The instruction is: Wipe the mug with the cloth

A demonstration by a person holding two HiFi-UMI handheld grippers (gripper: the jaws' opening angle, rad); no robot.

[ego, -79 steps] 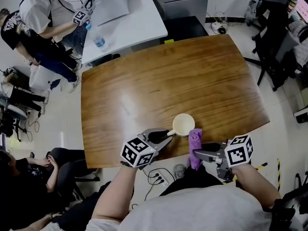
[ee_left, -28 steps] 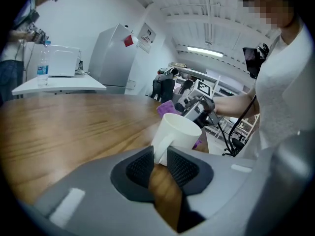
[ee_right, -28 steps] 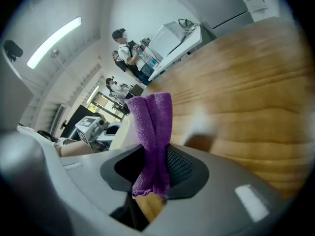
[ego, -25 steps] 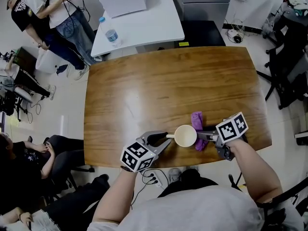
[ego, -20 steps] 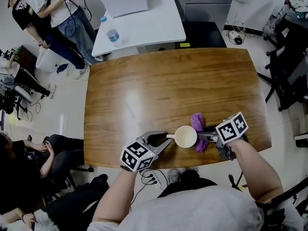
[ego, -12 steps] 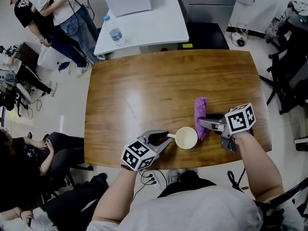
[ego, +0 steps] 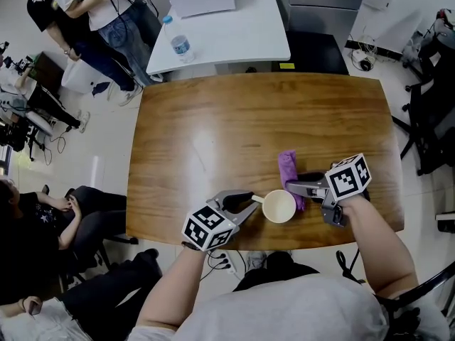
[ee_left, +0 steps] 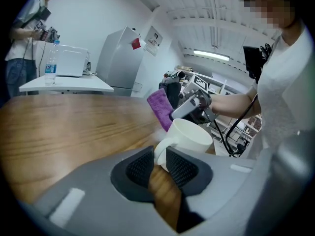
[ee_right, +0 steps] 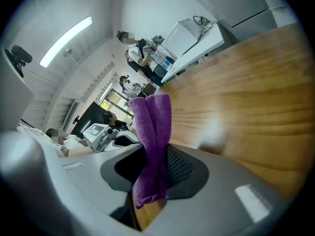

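Compared with 0.5 s ago, my right gripper has shifted the cloth left, closer to the mug. Right side: 2 jaws are clenched on the purple cloth, which stands folded between the pads and hangs out below them. Left side: my left gripper grasps the white mug by its handle, with 1 pad on each side of the loop. Mug position: upright, opening up, on the wooden tabletop, close to the edge nearest me. Cloth position: just beside the mug's far right rim; I cannot confirm contact. My 2 grippers point toward each other across the mug.
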